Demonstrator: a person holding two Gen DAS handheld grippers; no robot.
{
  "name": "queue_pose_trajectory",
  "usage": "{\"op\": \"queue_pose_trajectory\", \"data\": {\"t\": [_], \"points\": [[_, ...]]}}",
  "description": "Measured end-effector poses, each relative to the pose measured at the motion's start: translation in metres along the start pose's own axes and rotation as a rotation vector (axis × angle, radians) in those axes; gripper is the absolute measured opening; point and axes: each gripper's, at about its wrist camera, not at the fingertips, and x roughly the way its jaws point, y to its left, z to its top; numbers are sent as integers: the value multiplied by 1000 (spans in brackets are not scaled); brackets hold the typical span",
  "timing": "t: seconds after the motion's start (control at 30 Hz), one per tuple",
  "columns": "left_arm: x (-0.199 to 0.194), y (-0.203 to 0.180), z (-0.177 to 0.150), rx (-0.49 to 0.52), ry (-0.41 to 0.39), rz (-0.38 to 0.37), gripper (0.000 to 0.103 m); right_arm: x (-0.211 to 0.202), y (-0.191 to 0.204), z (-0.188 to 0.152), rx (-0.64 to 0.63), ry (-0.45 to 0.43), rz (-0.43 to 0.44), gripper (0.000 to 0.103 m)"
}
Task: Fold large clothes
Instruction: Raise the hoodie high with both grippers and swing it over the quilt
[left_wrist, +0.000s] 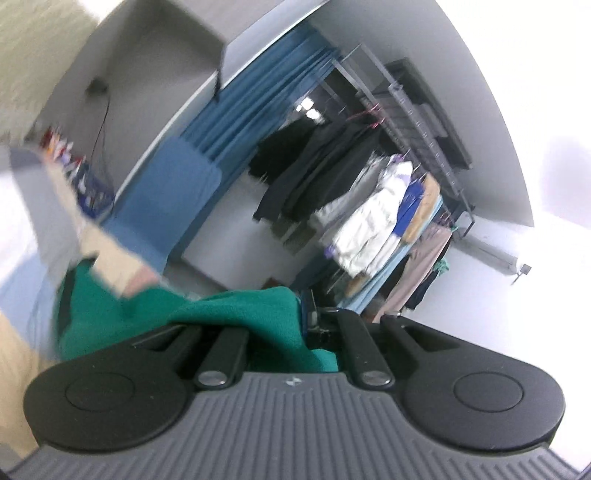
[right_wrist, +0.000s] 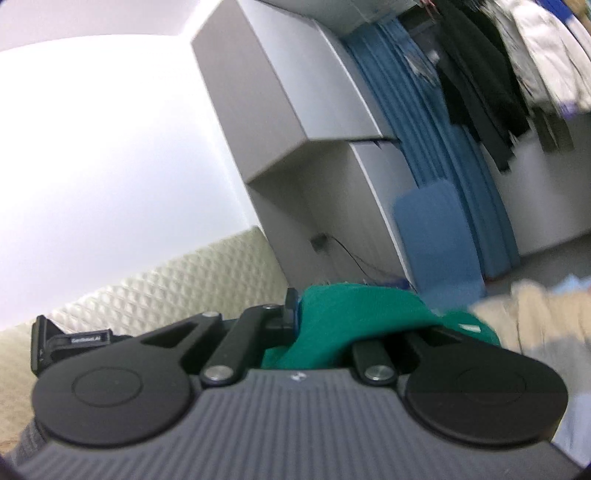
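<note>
Both grippers are clamped on the same green garment. Seen from the left wrist, the left gripper (left_wrist: 306, 321) has its jaws drawn tight together with the green garment (left_wrist: 236, 310) bunched between them; the cloth spills over the left finger linkage and trails away toward the lower left edge of the view, where it blurs into a beige fabric (left_wrist: 110, 258). Seen from the right wrist, the right gripper (right_wrist: 295, 314) is likewise closed on a fold of the green garment (right_wrist: 351, 314), which humps up over the fingertips and drapes across the right linkage toward the right edge, next to the beige fabric (right_wrist: 535, 310). Neither view shows the garment resting on any surface; it hangs from the two grippers, and both cameras look out level into the room. Behind it in the left view stand a blue curtain (left_wrist: 258, 92) and a clothes rack (left_wrist: 369, 192) hung with dark and pale clothes, against a white wall. In the right view a grey cabinet (right_wrist: 280, 96) rises beside the blue curtain (right_wrist: 424, 122), and a quilted cream headboard (right_wrist: 166, 280) runs along the lower left. Both pictures are motion-blurred at the edges.
</note>
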Motion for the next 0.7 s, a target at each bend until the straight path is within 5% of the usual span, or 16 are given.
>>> {"op": "queue_pose_trajectory", "data": {"t": [0.47, 0.6, 0.7], "points": [[-51, -188, 186, 241, -181, -98, 8, -6, 105, 206, -256, -192, 50, 9], [-22, -200, 209, 284, -175, -36, 8, 18, 101, 232, -284, -206, -2, 9], [22, -173, 206, 251, -115, 15, 8, 45, 76, 224, -266, -170, -48, 9]]}}
